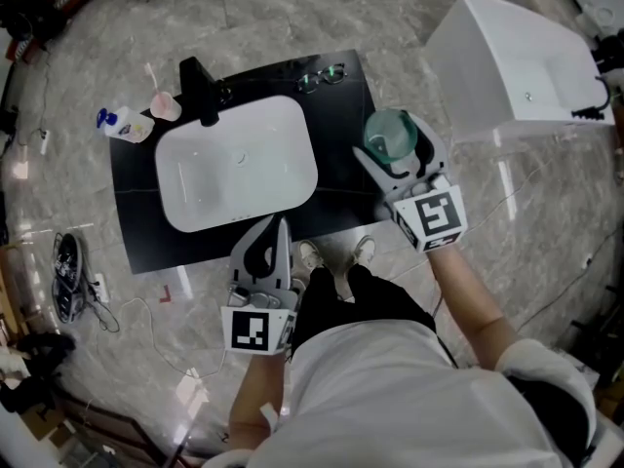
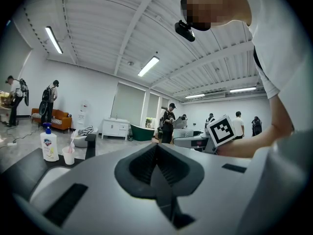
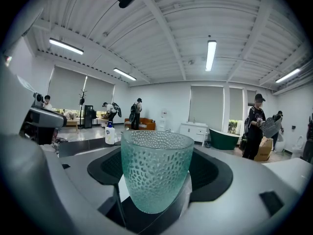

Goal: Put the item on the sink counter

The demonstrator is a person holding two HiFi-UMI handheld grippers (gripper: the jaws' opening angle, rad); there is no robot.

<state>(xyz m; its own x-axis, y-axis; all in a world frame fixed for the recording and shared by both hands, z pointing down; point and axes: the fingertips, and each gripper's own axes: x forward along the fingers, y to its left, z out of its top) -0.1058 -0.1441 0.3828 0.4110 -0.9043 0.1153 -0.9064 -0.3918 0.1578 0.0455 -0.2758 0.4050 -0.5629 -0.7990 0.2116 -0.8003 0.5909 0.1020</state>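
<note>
Black counter (image 1: 336, 195) bears bottle (image 1: 125, 124), pink cup (image 1: 164, 106), glasses (image 1: 322, 76)

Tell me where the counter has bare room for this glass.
Bare: black counter strip right of the white rectangular basin, nearer than the dark-framed eyeglasses. Crowded: far left corner, with white soap bottle, pink cup, black faucet.

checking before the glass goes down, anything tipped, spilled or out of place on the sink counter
Nothing stands out. The green glass sits upright in the right gripper. On the sink counter, the soap bottle and pink cup stand upright, the eyeglasses lie flat, and no spill shows.
</note>
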